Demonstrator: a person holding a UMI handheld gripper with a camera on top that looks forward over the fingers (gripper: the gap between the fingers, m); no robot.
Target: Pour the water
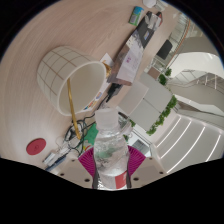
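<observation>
— Two pink pads [93, 160] press the clear water bottle [108, 150] from either side, so the jaws are clamped on it; its white cap [107, 120] points ahead, toward the white cup [78, 75].

— Cap on or off?

— It looks on, and would have to come off first. Then the holder should bring the neck over the cup's rim, tilt slowly, and keep clear of the straw [73, 98] leaning beside it

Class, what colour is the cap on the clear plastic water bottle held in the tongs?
White: the clear plastic water bottle has a white cap, best seen in the gripper view.
</observation>
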